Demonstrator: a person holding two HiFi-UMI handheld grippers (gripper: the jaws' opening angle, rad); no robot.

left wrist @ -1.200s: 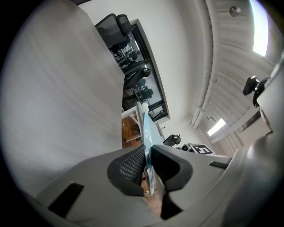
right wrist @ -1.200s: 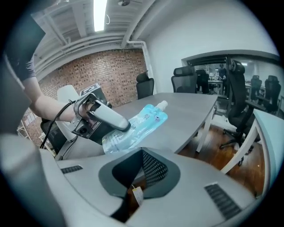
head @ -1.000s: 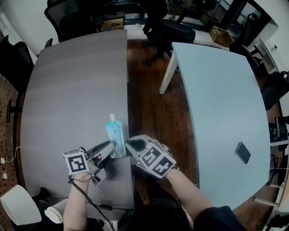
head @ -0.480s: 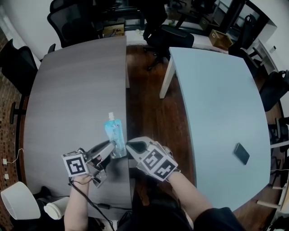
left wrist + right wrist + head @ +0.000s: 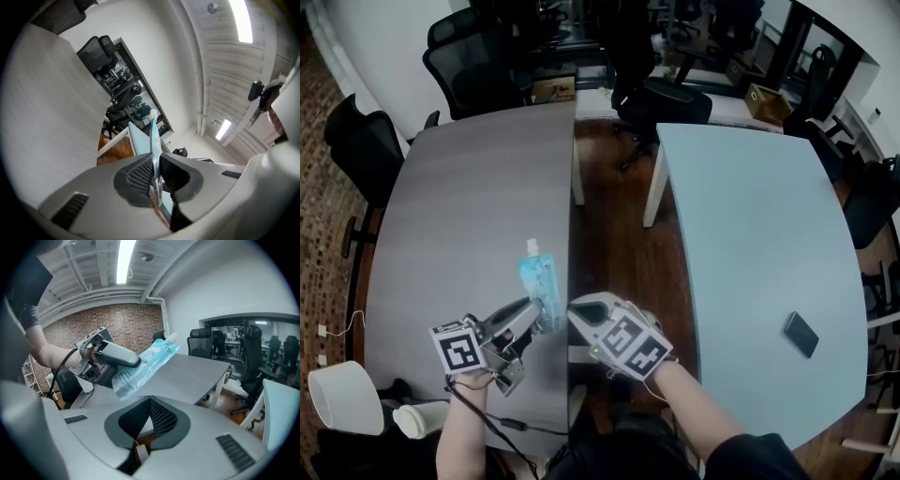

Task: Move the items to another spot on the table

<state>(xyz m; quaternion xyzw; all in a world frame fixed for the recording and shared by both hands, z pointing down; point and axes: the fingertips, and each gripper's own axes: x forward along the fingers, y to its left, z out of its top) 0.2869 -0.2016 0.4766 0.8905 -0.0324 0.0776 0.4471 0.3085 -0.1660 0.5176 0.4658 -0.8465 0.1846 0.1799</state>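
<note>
Clamps left tongs (image 5: 538,315) on the lower end of a pale-blue spout pouch (image 5: 538,278), lower centre of the head view, raised off the grey surface (image 5: 459,216), spout toward frame top. Holds right tongs (image 5: 576,309) pressed together, empty, just right of the pouch.

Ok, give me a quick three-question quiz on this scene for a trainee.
1. True or false: the left gripper is shut on the pouch.
2. What lies on the blue table? A) phone B) cup C) book
3. Fill in: the right gripper is shut and holds ____.
Key: 1 true; 2 A; 3 nothing.
</note>
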